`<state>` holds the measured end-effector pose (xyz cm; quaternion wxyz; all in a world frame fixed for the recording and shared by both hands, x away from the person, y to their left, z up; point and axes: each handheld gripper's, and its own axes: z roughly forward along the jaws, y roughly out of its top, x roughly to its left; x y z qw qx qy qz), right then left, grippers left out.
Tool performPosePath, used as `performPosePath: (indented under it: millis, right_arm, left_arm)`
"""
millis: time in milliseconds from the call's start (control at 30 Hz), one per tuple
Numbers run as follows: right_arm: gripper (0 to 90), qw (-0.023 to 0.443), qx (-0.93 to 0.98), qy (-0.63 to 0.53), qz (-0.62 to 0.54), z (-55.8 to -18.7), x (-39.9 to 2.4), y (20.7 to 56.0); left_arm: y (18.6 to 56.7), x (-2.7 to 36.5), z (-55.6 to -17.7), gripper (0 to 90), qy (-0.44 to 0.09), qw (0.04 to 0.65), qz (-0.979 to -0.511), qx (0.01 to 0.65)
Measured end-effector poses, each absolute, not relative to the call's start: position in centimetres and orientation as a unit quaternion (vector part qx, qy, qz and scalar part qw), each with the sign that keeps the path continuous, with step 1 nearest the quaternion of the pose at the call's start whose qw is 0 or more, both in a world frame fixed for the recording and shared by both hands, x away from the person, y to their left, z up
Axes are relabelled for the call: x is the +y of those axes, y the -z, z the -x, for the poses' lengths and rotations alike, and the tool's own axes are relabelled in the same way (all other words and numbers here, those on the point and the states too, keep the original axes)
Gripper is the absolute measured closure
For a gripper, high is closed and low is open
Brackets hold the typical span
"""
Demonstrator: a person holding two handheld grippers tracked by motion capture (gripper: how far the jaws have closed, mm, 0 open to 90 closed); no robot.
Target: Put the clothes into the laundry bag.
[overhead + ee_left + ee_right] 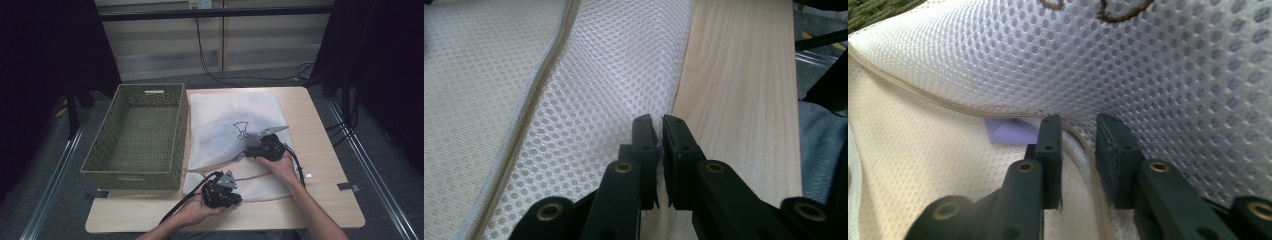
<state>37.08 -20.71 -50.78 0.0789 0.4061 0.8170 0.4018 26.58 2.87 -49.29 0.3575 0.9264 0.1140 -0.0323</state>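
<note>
A white mesh laundry bag (232,125) lies flat on the wooden table (325,155); it bears a small brown drawing (242,130). My left gripper (234,199) is at the bag's near edge. In the left gripper view that gripper (655,122) is shut on a thin fold of the mesh bag (594,100). My right gripper (248,153) rests on the bag's middle, low on the cloth. In the right gripper view its jaws (1075,125) stand apart astride the beige zip seam (923,92), next to a small purple tag (1008,131), and do not press on it.
A green woven basket (131,178) stands at the table's left, touching the bag's left side. Bare wood (734,100) runs along the table's right and near sides. Cables trail on the floor behind the table.
</note>
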Motion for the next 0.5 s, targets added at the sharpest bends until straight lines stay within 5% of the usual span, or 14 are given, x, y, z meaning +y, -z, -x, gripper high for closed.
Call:
performPosePath:
  millis: [200, 500]
  right_arm:
    - [85.0, 0.083, 0.819, -0.398, -0.405, -37.1, -20.8, 50.8]
    - [89.0, 0.073, 0.818, -0.401, -0.406, -36.9, -20.9, 50.7]
  left_arm:
    - [49.3, 2.7, -26.9, 80.5, 0.038, 0.362, -0.923, 0.123]
    - [49.1, 2.8, -28.2, 78.4, 0.041, 0.364, -0.918, 0.151]
